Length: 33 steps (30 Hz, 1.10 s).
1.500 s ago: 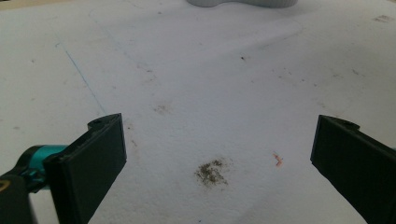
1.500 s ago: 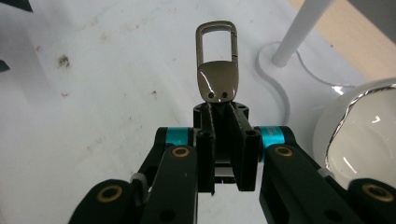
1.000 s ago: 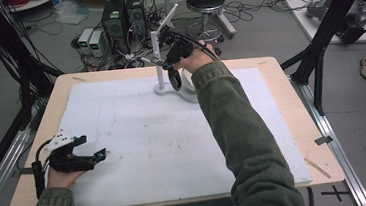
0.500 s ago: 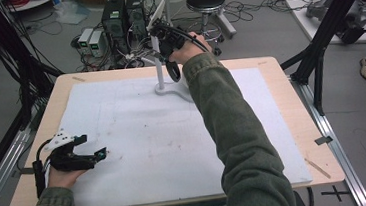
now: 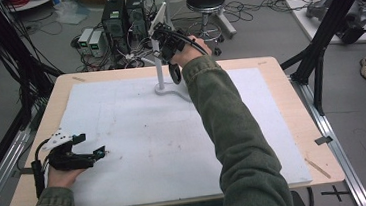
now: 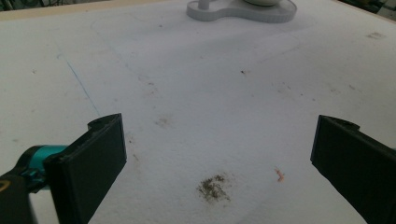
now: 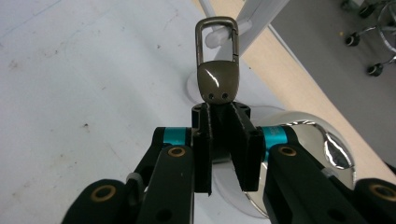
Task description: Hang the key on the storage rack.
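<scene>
Bronze-coloured metal, a clasp (image 7: 217,60) with an oblong loop, stands gripped by its rounded base in the right tool (image 7: 224,140), whose jaws are clamped together on it. The loop points away from the tool toward a short white peg (image 7: 215,38) on the stand (image 5: 157,60); in the right gripper view the peg's tip shows through the loop, though whether it has passed in or only lies behind cannot be told. In the high view the right hand (image 5: 189,50) is raised at the far edge of the tabletop (image 5: 292,108), beside the stand's upright post, above its round base (image 6: 243,9). A shiny domed piece (image 7: 308,149) lies just under the tool, on that base.

The step in hand appears to be hanging the clasp on the peg. Doing it well calls for keeping the loop square to the peg, so the opening and not the rim meets the tip, then sliding it along the peg's line before the jaws let go. The grip is low on the base, which leaves the loop free but lets it tilt if it catches; a slow approach would guard against that, and against nudging the light stand.

The left tool (image 5: 87,154) rests at the near left on the white mat (image 6: 196,93), jaws wide apart and holding nothing.
</scene>
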Motion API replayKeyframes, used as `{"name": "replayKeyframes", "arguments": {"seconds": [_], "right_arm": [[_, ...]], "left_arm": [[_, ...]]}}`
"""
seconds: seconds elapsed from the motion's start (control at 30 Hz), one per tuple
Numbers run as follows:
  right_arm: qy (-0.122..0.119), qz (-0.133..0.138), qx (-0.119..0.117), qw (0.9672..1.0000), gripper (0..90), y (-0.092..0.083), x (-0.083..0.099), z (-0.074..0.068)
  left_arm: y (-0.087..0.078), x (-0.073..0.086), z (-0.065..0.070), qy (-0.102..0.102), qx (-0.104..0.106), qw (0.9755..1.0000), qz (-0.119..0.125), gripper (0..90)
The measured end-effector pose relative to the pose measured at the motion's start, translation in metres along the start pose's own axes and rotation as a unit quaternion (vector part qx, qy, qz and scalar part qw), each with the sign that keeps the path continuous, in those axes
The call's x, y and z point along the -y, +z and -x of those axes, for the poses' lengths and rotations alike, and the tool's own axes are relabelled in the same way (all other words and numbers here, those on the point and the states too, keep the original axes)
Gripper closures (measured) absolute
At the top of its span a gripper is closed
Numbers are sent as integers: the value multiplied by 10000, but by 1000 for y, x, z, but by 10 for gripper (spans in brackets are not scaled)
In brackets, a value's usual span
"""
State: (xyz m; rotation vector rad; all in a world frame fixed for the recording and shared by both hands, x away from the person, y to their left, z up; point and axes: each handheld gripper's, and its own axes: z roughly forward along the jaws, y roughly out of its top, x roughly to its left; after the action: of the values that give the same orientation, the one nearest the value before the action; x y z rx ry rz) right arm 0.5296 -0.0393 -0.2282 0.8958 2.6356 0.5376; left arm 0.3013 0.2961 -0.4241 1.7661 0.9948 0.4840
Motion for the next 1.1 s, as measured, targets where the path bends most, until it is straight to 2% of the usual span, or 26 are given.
{"name": "replayKeyframes", "arguments": {"seconds": [0.07,0.13,0.3,0.33,0.43,0.47,0.53,0.63,0.73,0.83,0.97,1.1], "right_arm": [[154,57,72,9998,617,1,3,1],[269,-27,81,9996,534,2,7,3],[392,-66,-11,9992,356,6,20,4],[394,-99,-51,9992,283,8,23,4],[446,-171,75,9988,100,12,33,5],[457,-113,162,9988,83,12,36,5],[522,-82,132,9985,10,12,42,5],[550,-11,65,9985,5,11,50,5],[452,-70,-117,9989,5,10,58,3],[493,116,-196,9985,4,6,66,3],[535,150,-167,9983,5,1,76,4],[654,313,-207,9972,5,-5,87,8]], "left_arm": [[0,0,0,7,4,10000,-4,39],[1,0,0,-5,15,10000,-23,39],[2,0,0,8,13,10000,-72,39],[2,0,0,-13,12,10000,-53,39],[2,0,-1,-9,14,10000,-58,39],[2,0,-1,-12,18,10000,-75,39],[2,0,-1,-43,33,10000,-79,39],[3,0,-1,-46,36,10000,-73,39],[2,0,-1,-50,36,10000,-56,39],[1,0,-1,-46,60,9999,-76,39],[2,0,1,-8,80,9999,-102,39],[2,0,2,0,83,9999,-113,39]]}}
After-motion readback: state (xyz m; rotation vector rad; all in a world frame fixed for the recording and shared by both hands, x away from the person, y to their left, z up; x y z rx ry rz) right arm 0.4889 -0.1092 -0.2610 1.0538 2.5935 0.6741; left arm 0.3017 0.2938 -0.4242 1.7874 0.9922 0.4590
